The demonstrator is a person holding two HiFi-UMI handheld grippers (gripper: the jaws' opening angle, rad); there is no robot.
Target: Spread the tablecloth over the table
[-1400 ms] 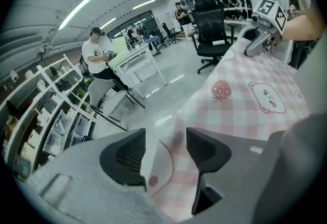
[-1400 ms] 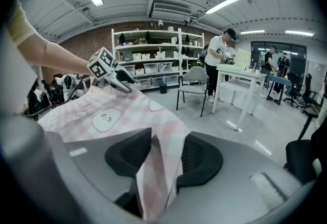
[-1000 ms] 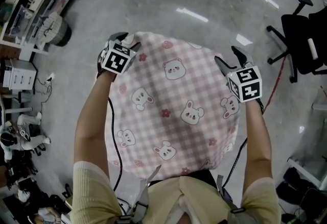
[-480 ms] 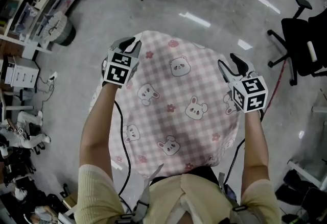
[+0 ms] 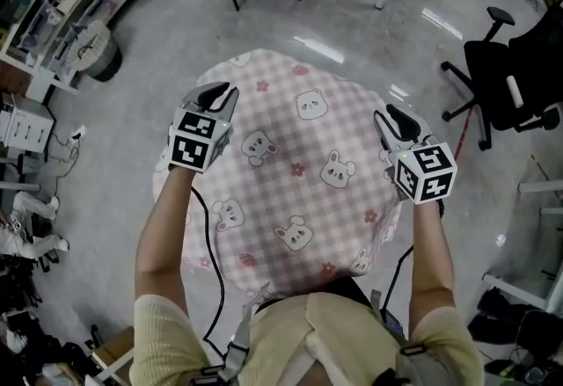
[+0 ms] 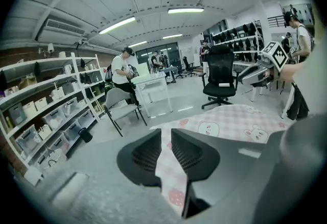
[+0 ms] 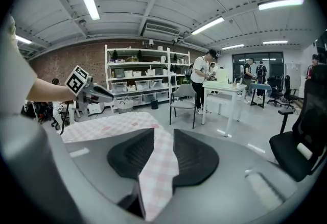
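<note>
Two tools, one pink checked tablecloth (image 5: 299,182) stretched between them above the floor.
Left tool (image 5: 214,97) and right tool (image 5: 398,122), jaws just closed further, each pinch a side hem. Cloth judged light, limp, prone to sagging: grip the hems, keep it taut.

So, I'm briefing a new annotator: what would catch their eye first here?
The pink checked tablecloth with bear faces, filling the middle of the head view. The left gripper and right gripper pinch its side edges, jaws having just been closing on the cloth. A black office chair stands at right.
</note>
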